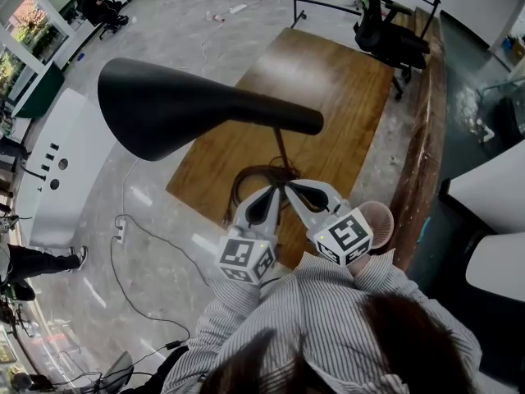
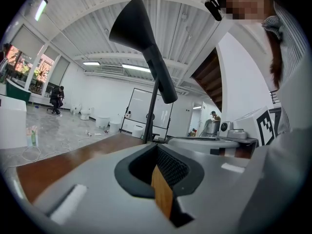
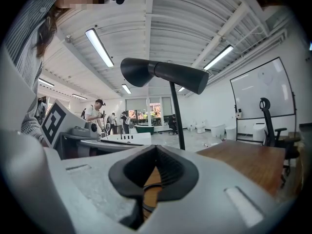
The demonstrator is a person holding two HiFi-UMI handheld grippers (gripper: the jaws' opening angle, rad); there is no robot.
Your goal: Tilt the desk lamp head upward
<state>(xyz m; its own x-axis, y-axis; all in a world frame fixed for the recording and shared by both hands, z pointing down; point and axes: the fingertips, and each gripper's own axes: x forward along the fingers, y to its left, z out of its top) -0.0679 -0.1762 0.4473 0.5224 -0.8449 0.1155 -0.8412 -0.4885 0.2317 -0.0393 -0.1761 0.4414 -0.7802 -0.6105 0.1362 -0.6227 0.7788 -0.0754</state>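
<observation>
Lamp: The black desk lamp head [image 1: 189,105] is shaped like a cone. It sits on top of a thin dark pole [image 1: 281,148] on the brown wooden desk [image 1: 353,80]. From the grippers it is up at 10 o'clock.
Tilt: In the right gripper view the head looks nearly flat. In the left gripper view its wide end slants up. It may already be tipped up, or it may not be; I cannot tell which.
Left gripper: The left gripper [image 1: 274,190] has its fingers pressed together and holds nothing. It is at 6 o'clock from the pole.
Right gripper: The right gripper [image 1: 288,187] is just beside it. Its fingers are pressed together too, and it holds nothing.
What could go wrong: The pole is thin and the head is big, so I think a hard push could tip the whole lamp over. The head looks smooth, so the fingers could slip off it. The dark cable loops [image 1: 246,179] at the foot could snag a gripper.
Edges and room: The desk's near edge is close, at 7 o'clock from the foot. There is wide bare desk at 1 o'clock, before the black office chair [image 1: 385,27]. The air above the head is open.
</observation>
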